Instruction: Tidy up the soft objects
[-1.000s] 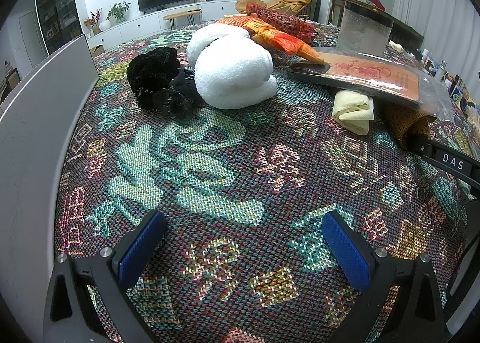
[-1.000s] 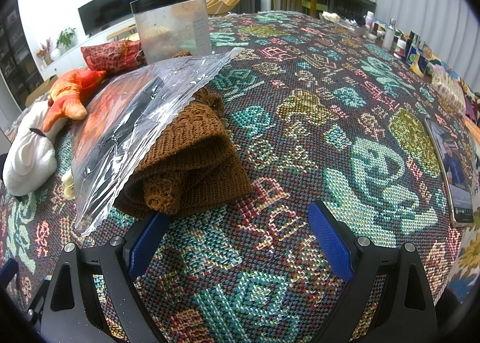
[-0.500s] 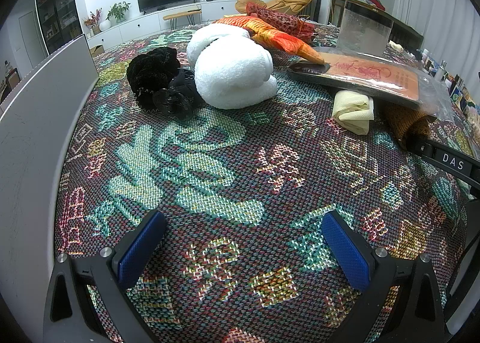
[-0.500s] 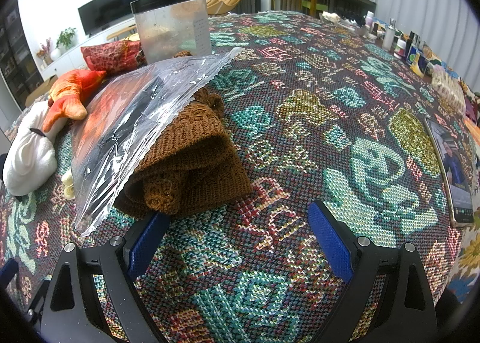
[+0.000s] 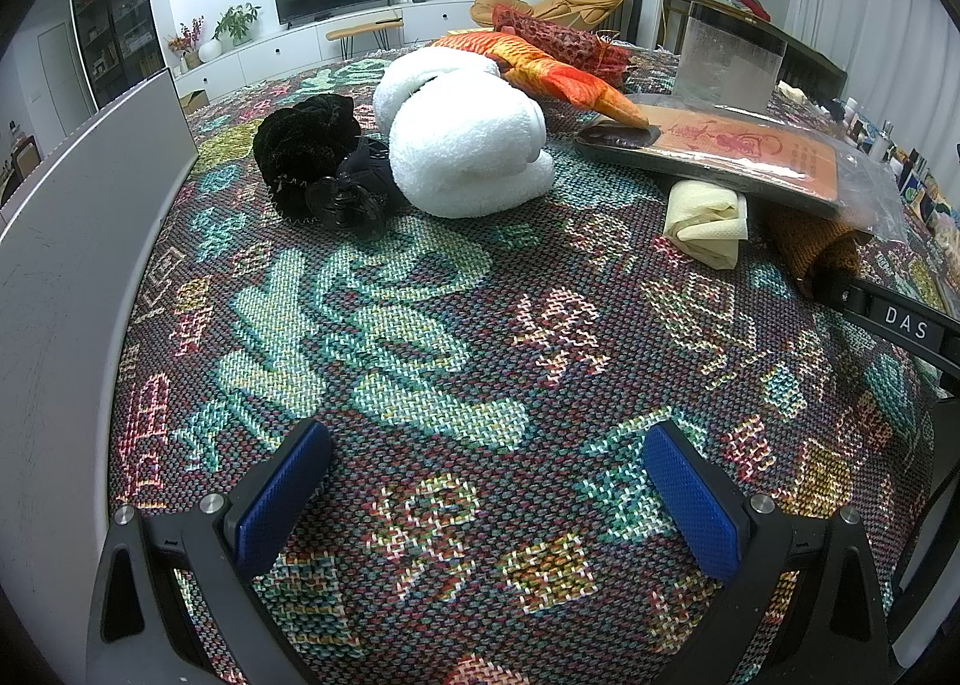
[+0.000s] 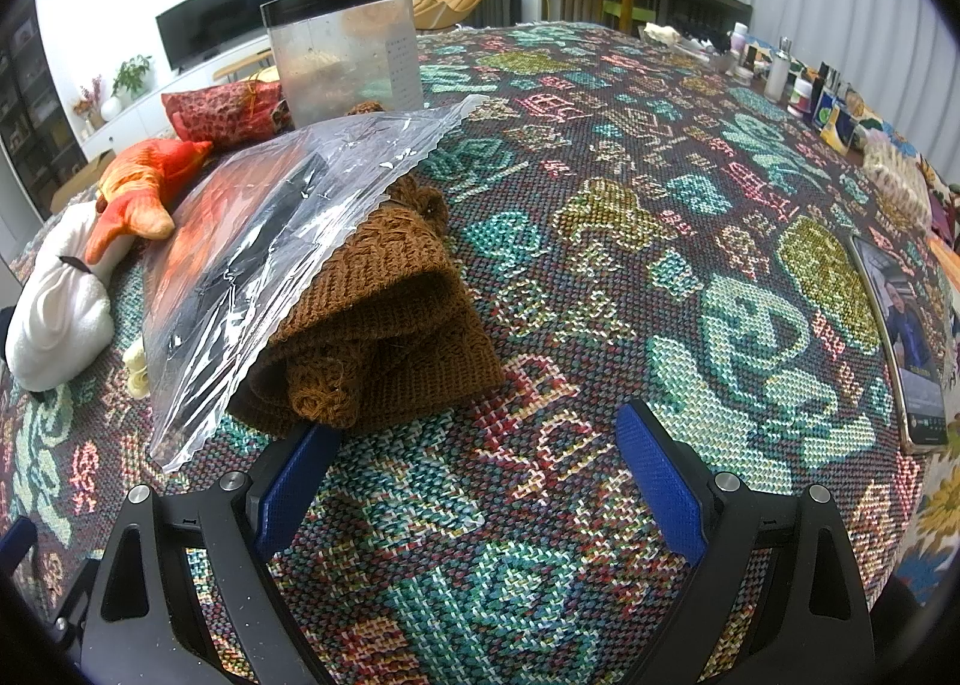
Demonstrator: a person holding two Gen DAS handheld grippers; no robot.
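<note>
A white plush bundle [image 5: 465,148] lies on the patterned cloth, with a black fuzzy item [image 5: 306,145] and a dark hair clip [image 5: 345,202] at its left. Behind it rests an orange plush fish [image 5: 543,70]. A cream folded cloth [image 5: 708,223] sits right of centre. My left gripper [image 5: 486,496] is open over bare cloth, well short of these. In the right wrist view a brown knitted piece [image 6: 384,319] lies partly under a clear plastic bag [image 6: 276,241]. My right gripper [image 6: 477,481] is open, its left finger just in front of the knit.
A grey panel [image 5: 72,241] stands along the left edge. A clear black-lidded container [image 6: 342,55] and a red patterned pouch [image 6: 225,109] sit behind the bag. A phone [image 6: 906,337] lies at the right, with bottles [image 6: 780,76] farther back.
</note>
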